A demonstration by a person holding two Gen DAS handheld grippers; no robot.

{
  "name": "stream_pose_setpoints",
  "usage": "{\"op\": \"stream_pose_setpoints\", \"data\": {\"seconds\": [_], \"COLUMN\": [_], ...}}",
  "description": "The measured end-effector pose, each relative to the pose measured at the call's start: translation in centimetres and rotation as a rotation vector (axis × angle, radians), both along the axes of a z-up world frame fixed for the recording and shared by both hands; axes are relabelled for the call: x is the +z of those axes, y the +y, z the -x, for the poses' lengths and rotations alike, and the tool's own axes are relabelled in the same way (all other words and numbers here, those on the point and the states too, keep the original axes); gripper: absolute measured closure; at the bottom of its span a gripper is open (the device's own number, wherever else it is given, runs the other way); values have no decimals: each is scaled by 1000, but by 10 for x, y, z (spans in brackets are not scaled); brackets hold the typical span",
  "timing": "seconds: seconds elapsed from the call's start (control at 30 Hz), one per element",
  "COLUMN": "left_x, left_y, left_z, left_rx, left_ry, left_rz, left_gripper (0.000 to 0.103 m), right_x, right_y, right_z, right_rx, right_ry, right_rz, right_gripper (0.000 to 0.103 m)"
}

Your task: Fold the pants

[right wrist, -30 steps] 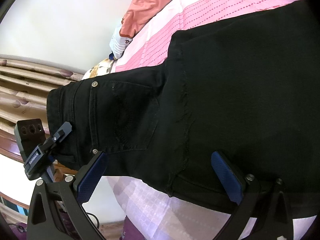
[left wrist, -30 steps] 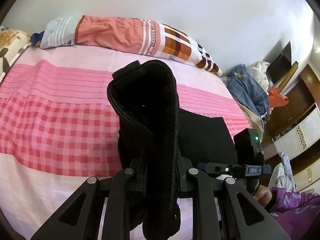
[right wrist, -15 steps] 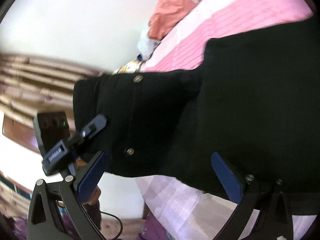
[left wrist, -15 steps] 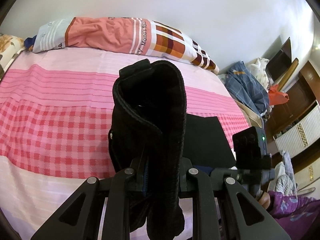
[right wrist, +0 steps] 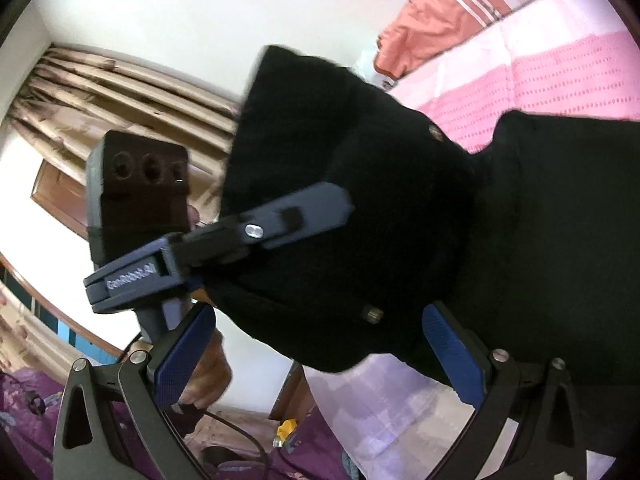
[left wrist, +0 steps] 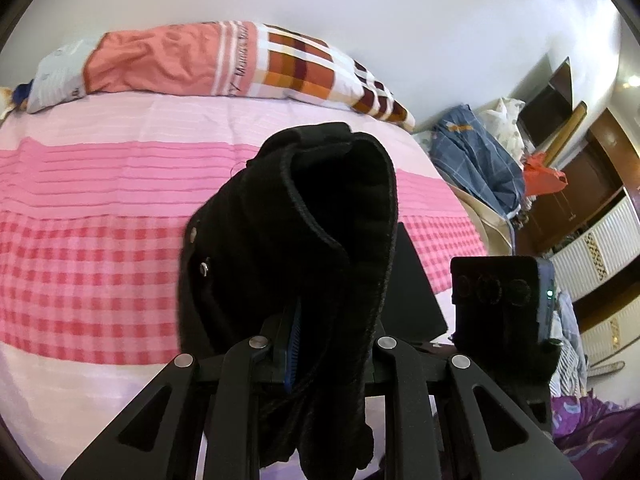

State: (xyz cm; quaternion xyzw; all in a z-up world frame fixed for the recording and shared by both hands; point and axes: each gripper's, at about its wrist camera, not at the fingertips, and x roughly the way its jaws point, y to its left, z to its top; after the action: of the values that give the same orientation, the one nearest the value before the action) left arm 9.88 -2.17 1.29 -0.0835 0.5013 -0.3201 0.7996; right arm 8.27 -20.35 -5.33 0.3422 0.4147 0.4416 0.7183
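Note:
The black pants (left wrist: 320, 232) hang bunched from my left gripper (left wrist: 324, 352), which is shut on the thick waistband end; metal rivets show on the cloth. In the right wrist view the same left gripper (right wrist: 256, 236) clamps the raised waist of the pants (right wrist: 540, 220), while the rest of the garment lies spread on the bed. My right gripper (right wrist: 320, 356) is open, its blue pads (right wrist: 184, 356) wide apart under the pants' lower edge and not pressing on it. The right gripper's body (left wrist: 500, 300) shows close by in the left wrist view.
The bed carries a pink striped and checked sheet (left wrist: 100, 240), with an orange patterned pillow (left wrist: 180, 60) along the far wall. Clothes are piled on a chair (left wrist: 476, 160) beside wooden cabinets at the right. Beige curtains (right wrist: 100, 92) hang behind a person's hand (right wrist: 208, 368).
My left gripper has carried the bunched waistband sideways, closer to the right gripper. The right gripper has risen and rolled, so the raised waist and the left gripper now fill its view.

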Motion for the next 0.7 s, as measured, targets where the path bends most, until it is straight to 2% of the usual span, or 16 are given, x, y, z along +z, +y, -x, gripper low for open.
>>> {"op": "stream_pose_setpoints", "data": {"seconds": [0.2, 0.33, 0.43, 0.53, 0.63, 0.7], "left_x": [-11, -18, -25, -29, -23, -13], "left_y": [-45, -69, -85, -95, -99, -103], "left_z": [-3, -9, -11, -14, -17, -20], "left_rx": [-62, -90, -123, -144, -164, -156], "left_ry": [46, 73, 84, 105, 111, 60], "left_rz": [10, 14, -9, 14, 96, 84], "left_gripper": [83, 82, 78, 67, 65, 65], "right_x": [5, -1, -3, -7, -21, -33], "right_y": [-25, -49, -65, -77, -86, -91], "right_z": [2, 8, 10, 10, 6, 5], "right_rx": [-27, -66, -96, -115, -136, -151], "right_ry": [-41, -26, -25, -20, 48, 85], "right_rz": [10, 8, 13, 4, 43, 14], "right_gripper": [0, 0, 0, 0, 0, 0]}}
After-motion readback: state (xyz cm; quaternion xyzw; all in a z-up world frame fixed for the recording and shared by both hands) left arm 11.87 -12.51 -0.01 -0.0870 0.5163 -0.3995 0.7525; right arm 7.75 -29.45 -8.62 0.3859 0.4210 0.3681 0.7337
